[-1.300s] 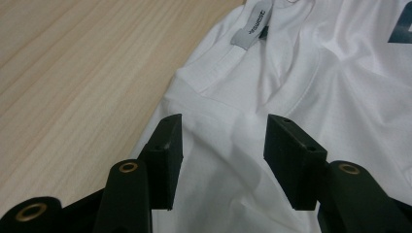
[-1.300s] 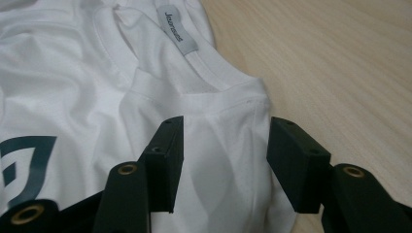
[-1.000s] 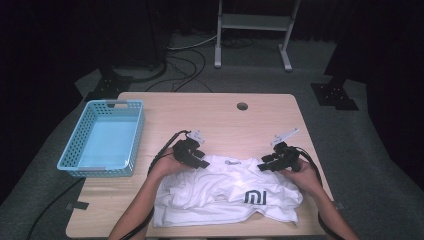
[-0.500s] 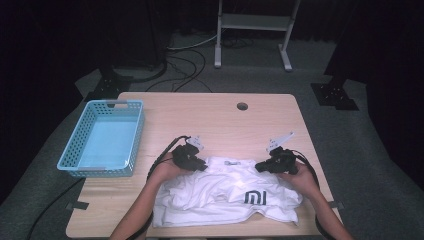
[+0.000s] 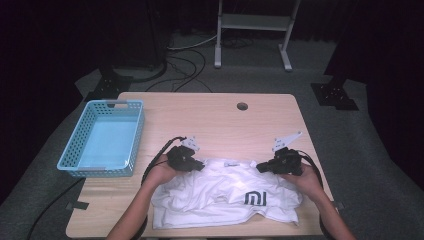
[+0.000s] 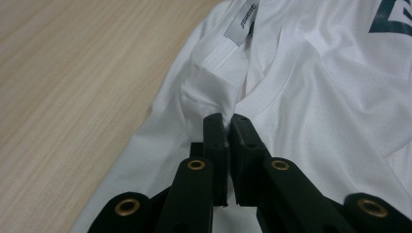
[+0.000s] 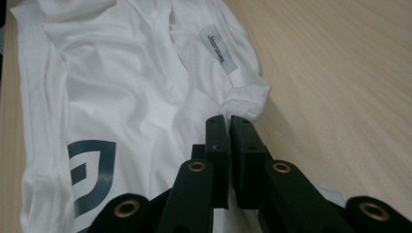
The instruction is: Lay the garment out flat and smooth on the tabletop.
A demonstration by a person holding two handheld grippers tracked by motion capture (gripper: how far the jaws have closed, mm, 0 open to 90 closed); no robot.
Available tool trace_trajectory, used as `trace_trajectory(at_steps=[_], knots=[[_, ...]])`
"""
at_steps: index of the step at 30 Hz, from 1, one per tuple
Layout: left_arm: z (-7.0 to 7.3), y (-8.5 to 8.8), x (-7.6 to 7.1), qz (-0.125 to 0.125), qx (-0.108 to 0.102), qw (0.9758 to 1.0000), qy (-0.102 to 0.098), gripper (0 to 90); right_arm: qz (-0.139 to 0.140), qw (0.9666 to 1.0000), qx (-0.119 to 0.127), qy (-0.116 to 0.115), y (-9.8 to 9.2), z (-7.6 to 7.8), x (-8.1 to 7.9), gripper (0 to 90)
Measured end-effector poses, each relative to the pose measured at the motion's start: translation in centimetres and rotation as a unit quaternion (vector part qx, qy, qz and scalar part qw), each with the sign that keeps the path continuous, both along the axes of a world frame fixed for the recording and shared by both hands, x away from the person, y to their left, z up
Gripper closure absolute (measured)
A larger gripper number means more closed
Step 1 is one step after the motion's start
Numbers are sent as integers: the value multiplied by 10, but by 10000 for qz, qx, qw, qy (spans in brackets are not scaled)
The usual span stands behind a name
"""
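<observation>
One basket (image 5: pixel 102 140) stood at the left edge of the table (image 5: pixel 215 115), pale blue with a slotted wall, and I saw nothing lying in it. Well to its right, near my edge of the table, lay the white shirt (image 5: pixel 225 197), rumpled, with a dark square logo (image 5: pixel 255 198) facing up toward its right side.

My left gripper (image 5: pixel 199 165) sat at the shirt's upper left corner. Its jaws had just been closing, and in the left gripper view (image 6: pixel 226 127) they stood pressed together with a fold of the white cloth pinched between the tips, beside the neckline. A small label (image 6: pixel 244 19) lay further up the collar.

My right gripper (image 5: pixel 262 168) sat at the shirt's upper right corner, facing the left one across the collar. Its jaws had also just been closing; in the right gripper view (image 7: pixel 227 127) they were squeezed together on a bunched bit of the shirt's edge, which rose off the wood just beyond the tips. The label (image 7: pixel 218 47) showed there too, just beyond the pinched fold, with bare tabletop on the far side.
</observation>
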State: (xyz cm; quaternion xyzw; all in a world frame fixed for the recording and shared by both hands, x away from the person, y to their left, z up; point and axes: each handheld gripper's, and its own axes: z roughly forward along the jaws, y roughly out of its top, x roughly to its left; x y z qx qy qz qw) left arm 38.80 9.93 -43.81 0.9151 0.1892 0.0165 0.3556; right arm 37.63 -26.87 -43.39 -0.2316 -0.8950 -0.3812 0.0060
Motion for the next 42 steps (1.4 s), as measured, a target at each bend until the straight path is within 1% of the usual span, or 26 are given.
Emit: trace_trajectory(at_steps=[2, 3, 5, 6, 10, 11, 14, 17, 24, 28, 31, 32, 34, 36, 39, 42], knots=[[4, 1, -1, 26, -40, 10000, -11, 868, -17, 10000, 59, -18, -3, 4, 0, 866], [5, 1, -2, -5, -57, 10000, -17, 870, -15, 10000, 75, -28, -4, 7, -1, 866], [8, 1, -4, -58, -14, 10000, -46, 871, 8, 10000, 51, -46, -5, 11, -3, 866], [10, 2, -5, -78, -39, 9999, -61, 872, 39, 10000, 38, -67, -5, 12, -3, 866], [19, 4, -8, -130, -138, 9997, -158, 872, 90, 9997, 201, -43, -8, 20, -7, 866], [22, 4, -9, -156, -130, 9996, -207, 872, 100, 9997, 227, -55, -9, 23, -7, 866], [33, 5, -12, -209, -200, 9991, -310, 873, 138, 9993, 325, -89, -10, 31, -10, 867], [44, 6, -15, -278, -215, 9986, -386, 876, 168, 9990, 380, -140, -11, 41, -10, 866], [72, 11, -18, -313, -388, 9970, -584, 878, 201, 9974, 598, -336, -17, 71, -10, 867], [88, 13, -21, -378, -432, 9958, -713, 877, 251, 9964, 724, -375, -19, 87, -11, 867], [97, 14, -24, -483, -452, 9949, -766, 877, 340, 9955, 800, -388, -19, 96, -13, 867], [99, 14, -26, -564, -420, 9945, -780, 877, 366, 9953, 818, -369, -19, 98, -14, 867], [99, 13, -31, -663, -432, 9941, -744, 877, 421, 9952, 813, -347, -18, 100, -17, 867], [98, 12, -37, -787, -386, 9932, -767, 877, 485, 9951, 806, -302, -17, 98, -22, 866], [93, 13, -49, -946, -358, 9927, -654, 877, 567, 9951, 791, -157, -16, 90, -31, 866], [89, 16, -62, -1128, -477, 9913, -487, 877, 617, 9947, 826, -21, -17, 80, -44, 867]])
